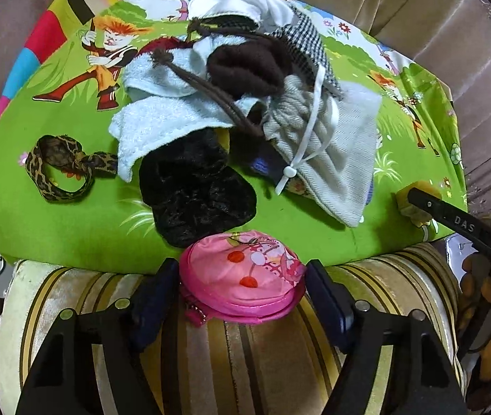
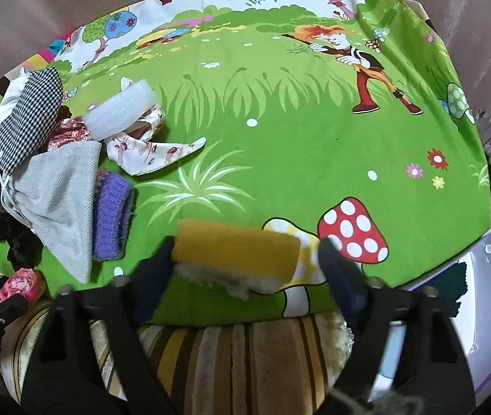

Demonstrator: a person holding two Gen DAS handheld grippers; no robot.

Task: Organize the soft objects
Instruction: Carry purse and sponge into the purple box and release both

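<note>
A bright green cartoon sheet (image 2: 280, 159) covered the seat of a striped sofa (image 1: 245, 346), and I had kept its right half bare for sorting. My left tongs (image 1: 242, 283) straddled the pink cherry pouch (image 1: 242, 276) at the sheet's near edge, just in front of the heap of cloths (image 1: 210, 86); whether the pads pressed it I could not tell. My right tongs (image 2: 243, 263) straddled the yellow sponge (image 2: 235, 252), one finger touching, the other clear, so not yet clenched.
</note>
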